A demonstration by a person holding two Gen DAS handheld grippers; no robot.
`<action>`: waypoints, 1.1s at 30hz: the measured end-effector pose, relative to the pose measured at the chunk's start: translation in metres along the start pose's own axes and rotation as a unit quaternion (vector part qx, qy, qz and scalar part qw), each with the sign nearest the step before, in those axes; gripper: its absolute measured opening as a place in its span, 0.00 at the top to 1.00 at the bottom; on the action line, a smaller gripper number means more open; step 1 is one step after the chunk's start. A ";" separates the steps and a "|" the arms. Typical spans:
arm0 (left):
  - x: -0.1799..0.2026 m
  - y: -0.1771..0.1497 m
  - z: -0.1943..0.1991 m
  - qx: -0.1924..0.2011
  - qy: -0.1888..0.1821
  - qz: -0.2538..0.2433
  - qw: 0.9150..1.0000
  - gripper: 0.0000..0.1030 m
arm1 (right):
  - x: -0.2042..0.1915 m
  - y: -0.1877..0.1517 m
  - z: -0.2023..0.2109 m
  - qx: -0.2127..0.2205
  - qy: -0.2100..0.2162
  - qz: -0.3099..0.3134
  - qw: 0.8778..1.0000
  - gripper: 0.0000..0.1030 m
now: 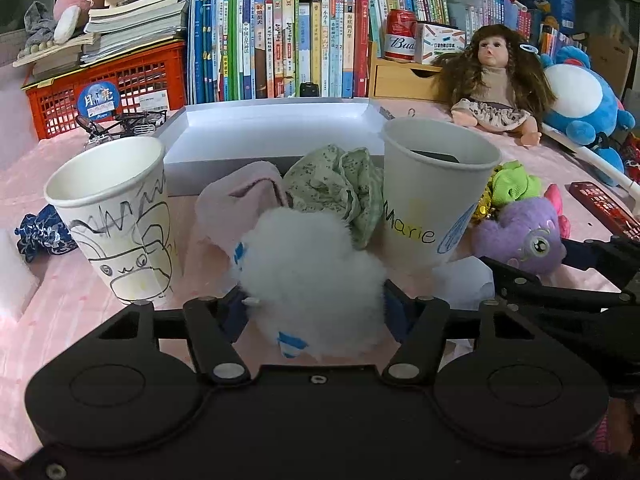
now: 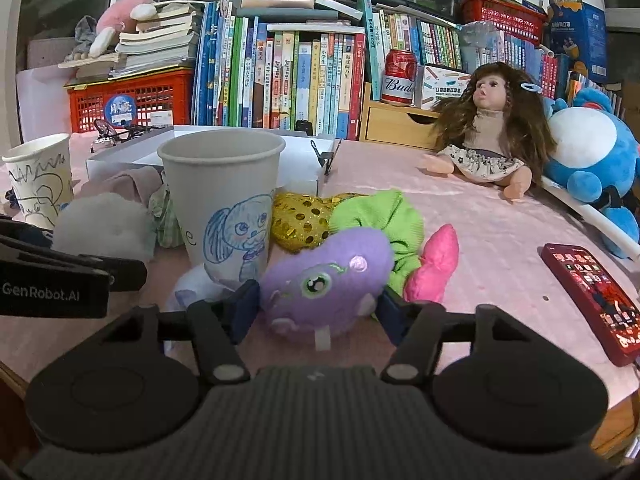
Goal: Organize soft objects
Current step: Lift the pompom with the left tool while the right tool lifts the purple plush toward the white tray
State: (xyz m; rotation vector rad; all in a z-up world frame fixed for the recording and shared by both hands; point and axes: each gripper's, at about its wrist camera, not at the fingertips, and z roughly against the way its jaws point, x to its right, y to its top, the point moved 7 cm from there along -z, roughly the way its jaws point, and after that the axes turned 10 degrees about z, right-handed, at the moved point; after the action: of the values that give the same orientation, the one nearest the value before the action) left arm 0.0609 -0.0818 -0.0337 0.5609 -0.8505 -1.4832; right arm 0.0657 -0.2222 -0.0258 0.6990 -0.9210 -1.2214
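The left tool closes on the white fluffy toy, which sits on the counter between two paper cups, the gray box open just behind. The right tool pinches the purple plush beside the Marie cup; clear counter lies rightward.

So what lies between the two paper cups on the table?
In the left wrist view, a white fluffy toy, a pink cloth and a green cloth lie between the cups.
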 end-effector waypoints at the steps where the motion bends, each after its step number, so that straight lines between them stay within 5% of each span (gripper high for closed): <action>1: 0.000 0.000 0.000 0.000 0.000 0.000 1.000 0.39 | 0.000 0.000 0.000 0.000 0.000 -0.001 1.000 0.40; 33: 0.001 0.025 0.035 0.032 -0.018 0.001 0.999 0.39 | 0.010 0.022 0.029 0.028 -0.001 -0.021 0.999 0.44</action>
State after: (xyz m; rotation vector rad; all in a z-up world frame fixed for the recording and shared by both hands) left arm 0.0492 -0.0759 0.0078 0.5821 -0.9296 -1.4719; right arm 0.0518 -0.2265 0.0092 0.7651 -0.9500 -1.2383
